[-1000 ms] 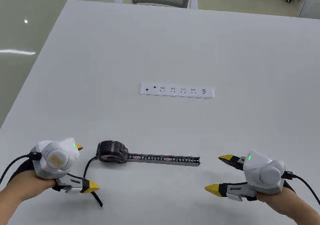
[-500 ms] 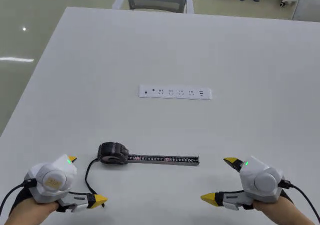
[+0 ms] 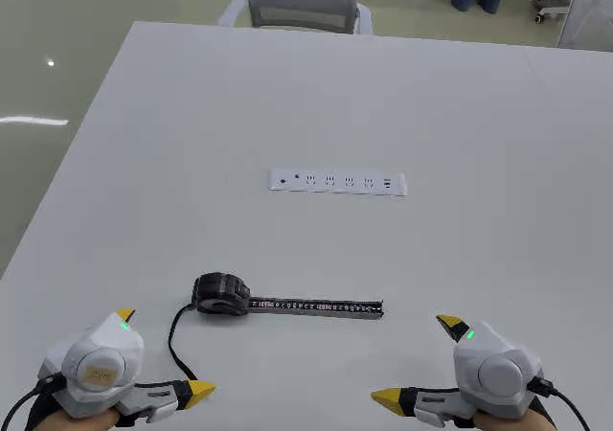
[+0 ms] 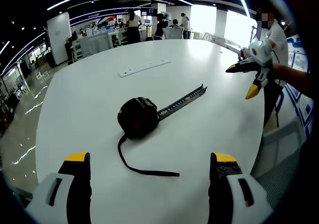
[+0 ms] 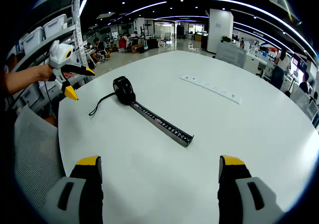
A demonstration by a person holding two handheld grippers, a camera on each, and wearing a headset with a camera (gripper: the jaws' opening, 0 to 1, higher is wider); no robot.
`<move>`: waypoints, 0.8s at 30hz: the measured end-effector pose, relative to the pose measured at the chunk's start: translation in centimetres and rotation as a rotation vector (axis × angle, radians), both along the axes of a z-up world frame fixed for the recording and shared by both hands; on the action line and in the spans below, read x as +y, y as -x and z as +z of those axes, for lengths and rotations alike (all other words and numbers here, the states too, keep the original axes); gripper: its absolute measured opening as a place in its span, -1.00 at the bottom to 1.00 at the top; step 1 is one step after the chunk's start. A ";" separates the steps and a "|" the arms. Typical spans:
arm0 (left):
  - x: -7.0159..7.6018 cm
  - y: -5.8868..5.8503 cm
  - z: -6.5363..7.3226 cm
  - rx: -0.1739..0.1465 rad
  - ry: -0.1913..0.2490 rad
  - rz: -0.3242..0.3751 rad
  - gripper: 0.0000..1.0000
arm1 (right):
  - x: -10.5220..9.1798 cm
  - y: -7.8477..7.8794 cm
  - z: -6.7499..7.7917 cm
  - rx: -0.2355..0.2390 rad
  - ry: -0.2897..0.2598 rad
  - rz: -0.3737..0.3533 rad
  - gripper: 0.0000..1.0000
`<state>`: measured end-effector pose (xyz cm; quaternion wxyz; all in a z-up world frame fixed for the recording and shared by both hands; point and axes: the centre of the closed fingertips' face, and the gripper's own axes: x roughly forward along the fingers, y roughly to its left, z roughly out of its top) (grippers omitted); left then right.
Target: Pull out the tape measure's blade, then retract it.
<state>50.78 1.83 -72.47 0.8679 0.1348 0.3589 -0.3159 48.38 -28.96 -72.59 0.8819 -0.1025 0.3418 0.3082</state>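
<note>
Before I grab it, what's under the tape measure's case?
The case sits directly on the white table, blade extended flat beside it, black strap trailing off. The contact patch beneath the case is covered.

White left tool (image 3: 163, 351) and right tool (image 3: 416, 360): yellow tips, green lights.
</note>
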 end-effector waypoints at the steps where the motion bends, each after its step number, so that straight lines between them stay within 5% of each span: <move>1: -0.1 0.2 0.1 -0.005 0.010 0.010 0.98 | 0.2 0.1 0.1 -0.003 -0.008 -0.009 1.00; 24: -0.9 2.0 1.8 -0.073 0.038 0.176 0.98 | 3.1 2.2 1.5 -0.046 -0.015 -0.123 1.00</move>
